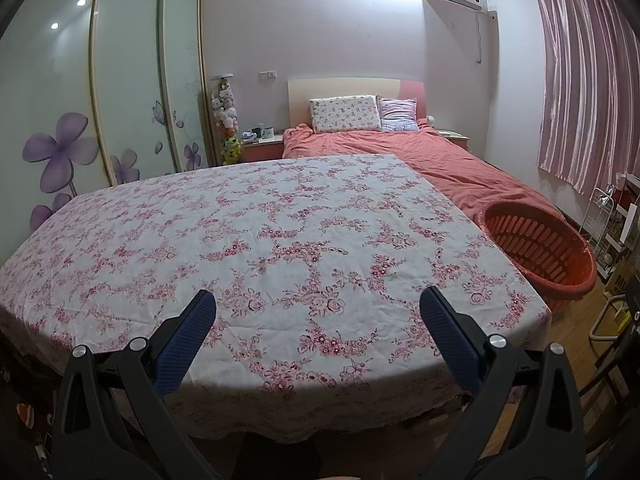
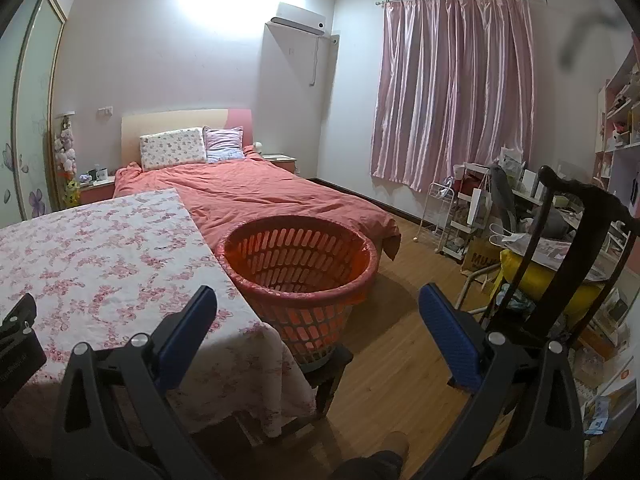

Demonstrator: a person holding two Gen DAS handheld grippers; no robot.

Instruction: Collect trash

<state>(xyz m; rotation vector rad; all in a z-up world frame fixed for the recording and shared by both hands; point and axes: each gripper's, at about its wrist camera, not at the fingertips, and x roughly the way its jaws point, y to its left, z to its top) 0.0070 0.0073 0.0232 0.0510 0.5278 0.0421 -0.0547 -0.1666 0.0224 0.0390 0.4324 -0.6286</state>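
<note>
A red slatted plastic basket (image 2: 300,264) stands on a dark stool beside the table's right edge; it also shows in the left wrist view (image 1: 540,248). Its inside looks empty from here. A table under a pink floral cloth (image 1: 260,248) fills the left wrist view and shows at left in the right wrist view (image 2: 100,264). No trash shows on it. My left gripper (image 1: 318,300) is open and empty over the table's near edge. My right gripper (image 2: 318,300) is open and empty, in front of the basket.
A bed with a red cover (image 2: 260,196) lies behind the table and basket. A dark wooden chair (image 2: 560,248), a cluttered desk and a white rack (image 2: 444,216) stand at right. A wardrobe with flower doors (image 1: 100,100) is at left. Wooden floor (image 2: 400,320) lies right of the basket.
</note>
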